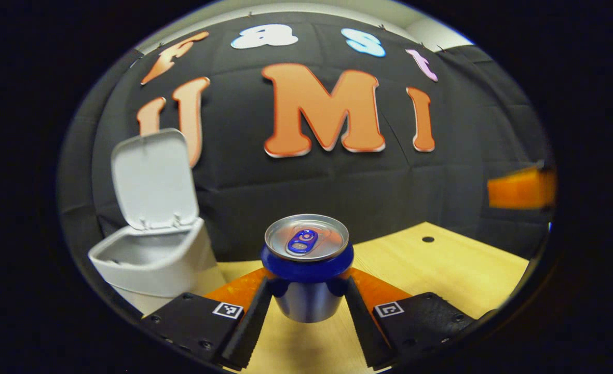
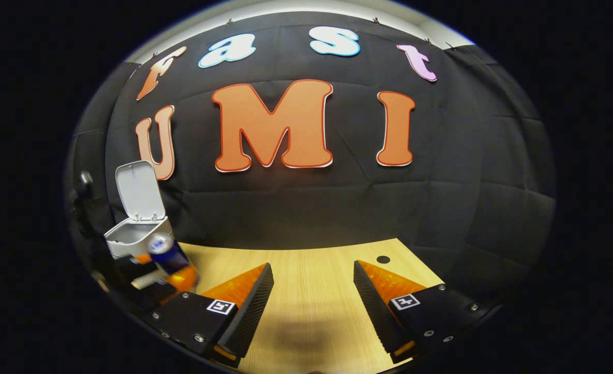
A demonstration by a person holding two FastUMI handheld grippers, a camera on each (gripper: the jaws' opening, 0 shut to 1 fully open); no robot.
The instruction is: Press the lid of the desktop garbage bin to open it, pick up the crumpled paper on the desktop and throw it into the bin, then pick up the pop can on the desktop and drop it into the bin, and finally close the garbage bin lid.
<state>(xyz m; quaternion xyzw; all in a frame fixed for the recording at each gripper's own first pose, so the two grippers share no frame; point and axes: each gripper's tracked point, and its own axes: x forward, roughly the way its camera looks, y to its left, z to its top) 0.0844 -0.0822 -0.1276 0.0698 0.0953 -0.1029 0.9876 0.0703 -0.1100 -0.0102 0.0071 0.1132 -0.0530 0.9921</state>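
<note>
Clearly the left gripper (image 1: 308,311) has the pop can (image 1: 307,265) clamped between its two fingers, one pressing each side of the can's lower body. In the left gripper view the can stands upright, blue around its shoulder and silvery below, its silver top and blue pull tab facing up, and its base appears lifted off the wooden desktop (image 1: 457,270), with a soft shadow on the wood beneath it. To the can's left, near but apart from it, stands the white garbage bin (image 1: 155,265); its lid (image 1: 153,179) is swung up and back, standing nearly upright at the rear edge, so the mouth is uncovered. What lies inside the bin cannot be made out. Beyond the can to its right, a small dark hole (image 1: 428,239) marks the desktop, and a blurred orange shape (image 1: 519,189) shows at the far right edge.

In the right gripper view the right gripper (image 2: 311,301) has its fingers spread wide with nothing between them, only bare desktop (image 2: 311,275). Far off to the left of that view the pop can (image 2: 167,253) appears again, tilted and somewhat blurred, just in front of the garbage bin (image 2: 132,238) and close to its rim, held by the left gripper (image 2: 174,275) at its base. The bin's lid (image 2: 139,191) stands raised there too. A dark hole (image 2: 383,259) sits on the desktop, well to the can's right
</note>
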